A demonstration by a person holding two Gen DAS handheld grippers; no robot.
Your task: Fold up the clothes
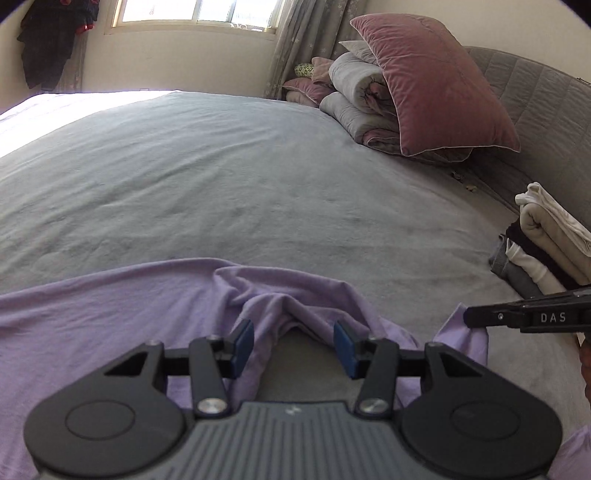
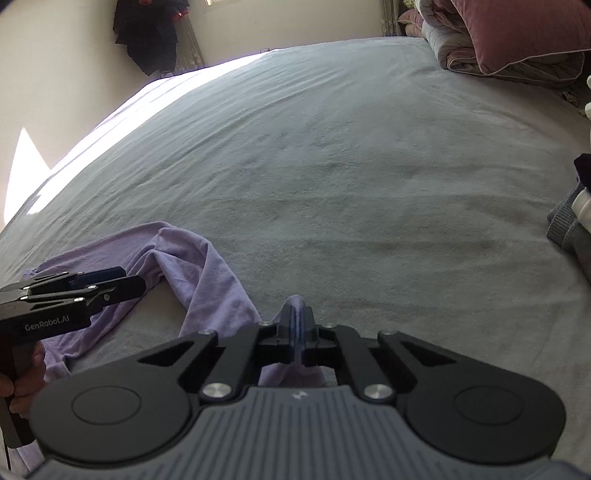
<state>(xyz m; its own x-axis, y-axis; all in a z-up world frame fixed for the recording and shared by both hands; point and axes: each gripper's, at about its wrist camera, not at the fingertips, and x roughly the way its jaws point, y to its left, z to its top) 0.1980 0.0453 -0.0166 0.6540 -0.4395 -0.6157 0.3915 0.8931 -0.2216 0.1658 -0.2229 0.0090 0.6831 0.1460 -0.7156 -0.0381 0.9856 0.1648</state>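
A lilac garment (image 1: 110, 314) lies rumpled on the grey bed sheet (image 1: 240, 184), near its front edge. My left gripper (image 1: 293, 345) is open above a bunched fold of the garment, its blue pads (image 1: 243, 343) on either side and apart from the cloth. My right gripper (image 2: 298, 332) is shut on a corner of the lilac garment (image 2: 207, 273), a tip of cloth sticking out past the pads. In the left wrist view the right gripper (image 1: 469, 317) comes in from the right, pinching that corner. The left gripper (image 2: 110, 284) also shows at the left in the right wrist view.
A stack of folded clothes (image 1: 546, 243) sits at the bed's right edge. Pink pillows (image 1: 436, 81) and rolled grey quilts (image 1: 354, 92) are piled against the padded headboard (image 1: 535, 92). Dark clothing (image 1: 48, 40) hangs on the far wall beside a window (image 1: 195, 14). A hand (image 2: 22, 376) holds the left gripper.
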